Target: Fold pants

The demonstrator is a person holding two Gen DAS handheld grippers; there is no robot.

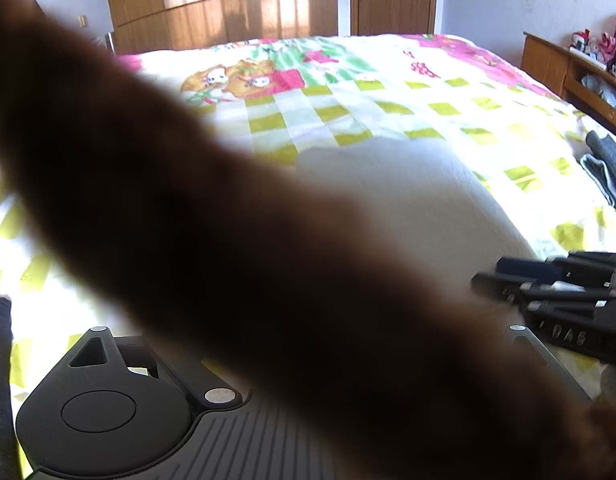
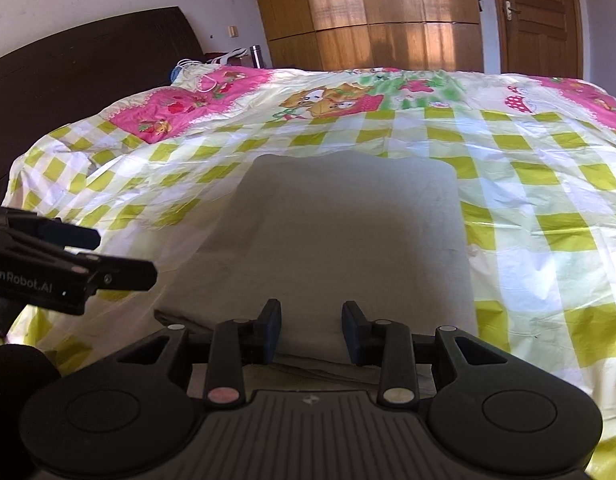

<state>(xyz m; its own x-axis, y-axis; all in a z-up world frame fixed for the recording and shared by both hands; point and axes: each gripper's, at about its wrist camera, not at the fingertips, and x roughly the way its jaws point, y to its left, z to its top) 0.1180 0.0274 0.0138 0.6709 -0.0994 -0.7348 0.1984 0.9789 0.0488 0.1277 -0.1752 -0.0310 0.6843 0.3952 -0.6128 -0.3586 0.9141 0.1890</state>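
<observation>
- A broad, blurred dark brown shape (image 1: 244, 248) runs slantwise across most of the left wrist view, far too close to the lens to make out; it hides the left gripper's fingertips and much of the bed behind it.
- The left gripper (image 2: 108, 256) shows in the right wrist view at the left edge, cut off by the frame: its black fingers stand well apart with nothing between them, hovering above the bedspread beside the pants.
- The pale cream pants (image 2: 340, 232), a soft matte cloth, lie folded into a rounded rectangle on the middle of the bed, smooth on top, with stacked layered edges showing at the near end.
- The right gripper (image 2: 311, 330) hangs just over that near edge; its two dark padded fingers (image 2: 270, 328) stand part-way apart, cloth seen in the gap below them, and the pads do not press on anything.
- The bedspread (image 2: 548, 200) is a thin, creased, slightly shiny sheet in lime-green and white checks, with pink patches and cartoon bears further off.
- A folded grey and white garment (image 1: 606, 168) lies at the bed's right edge in the left wrist view, half cut off.
- A dark wooden headboard (image 2: 68, 68) stands at the left, a glossy wooden wardrobe (image 2: 368, 12) and a panelled door (image 2: 536, 16) behind.
- An open wooden shelf (image 1: 580, 76) at the right holds small blurred things I cannot tell apart.
</observation>
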